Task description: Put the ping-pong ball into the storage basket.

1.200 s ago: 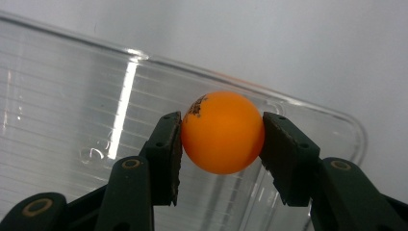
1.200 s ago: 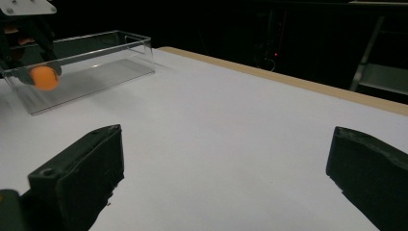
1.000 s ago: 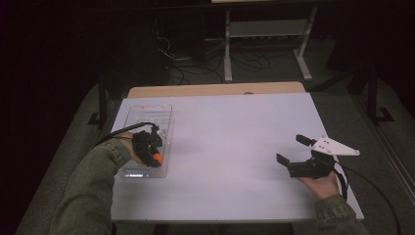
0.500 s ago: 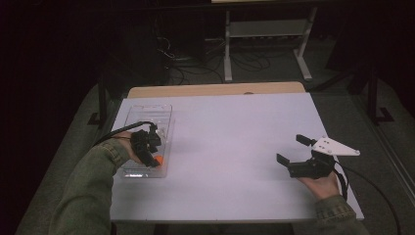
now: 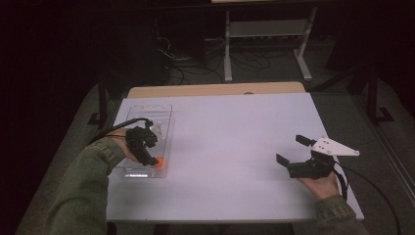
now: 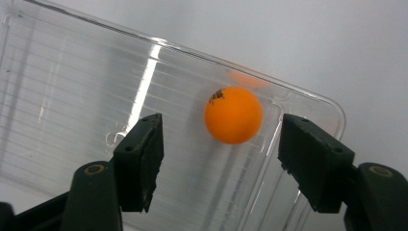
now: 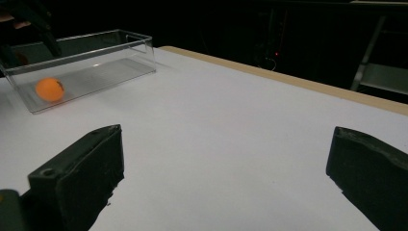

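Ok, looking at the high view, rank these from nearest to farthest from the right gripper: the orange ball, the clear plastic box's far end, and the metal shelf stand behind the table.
1. Orange ball: across the table to the left of the right gripper, in the box's near end.
2. Clear plastic box's far end: left side, farther up the table.
3. Metal shelf stand: on the floor beyond the table's far edge.

Only marking in sight: a small dark printed stamp on the orange ball [image 6: 234,115], upper left of its face in the left gripper view, too small and blurred to read. In the right gripper view it's just a dark speck on the ball. Nothing legible on the clear tray [image 6: 72,91] or tabletop [image 5: 235,147].
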Action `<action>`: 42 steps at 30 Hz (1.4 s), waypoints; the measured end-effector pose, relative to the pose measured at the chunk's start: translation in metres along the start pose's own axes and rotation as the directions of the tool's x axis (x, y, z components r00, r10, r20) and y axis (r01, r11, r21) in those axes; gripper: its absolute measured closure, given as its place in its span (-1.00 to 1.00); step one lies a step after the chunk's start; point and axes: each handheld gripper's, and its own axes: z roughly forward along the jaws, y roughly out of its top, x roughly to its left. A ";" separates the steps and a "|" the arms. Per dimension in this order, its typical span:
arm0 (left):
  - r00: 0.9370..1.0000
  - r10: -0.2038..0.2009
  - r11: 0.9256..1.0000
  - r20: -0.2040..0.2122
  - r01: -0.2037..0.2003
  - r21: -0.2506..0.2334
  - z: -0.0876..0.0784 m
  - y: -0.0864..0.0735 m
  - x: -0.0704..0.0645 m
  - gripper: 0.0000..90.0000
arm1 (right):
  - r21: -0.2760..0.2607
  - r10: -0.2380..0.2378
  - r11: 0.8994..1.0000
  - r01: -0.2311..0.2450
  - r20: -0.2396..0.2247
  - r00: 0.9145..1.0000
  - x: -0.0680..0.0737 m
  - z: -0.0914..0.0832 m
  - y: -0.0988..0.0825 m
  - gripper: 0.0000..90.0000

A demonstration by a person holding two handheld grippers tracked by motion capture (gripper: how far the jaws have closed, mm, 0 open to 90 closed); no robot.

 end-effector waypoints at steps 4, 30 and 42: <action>1.000 -0.013 1.000 -0.002 0.013 -0.010 -0.003 -0.001 0.001 -0.49 | -0.002 0.003 1.000 -0.003 0.002 1.000 0.000 -0.001 0.000 -1.00; 0.998 -0.055 0.988 -0.013 0.052 -0.145 -0.021 -0.012 -0.007 -1.00 | -0.003 0.000 1.000 0.000 0.005 1.000 0.000 -0.002 0.000 -1.00; 0.997 -0.051 0.972 -0.051 0.038 -0.234 -0.029 -0.023 -0.020 -1.00 | 0.000 0.000 1.000 0.000 0.005 1.000 0.001 -0.002 0.000 -1.00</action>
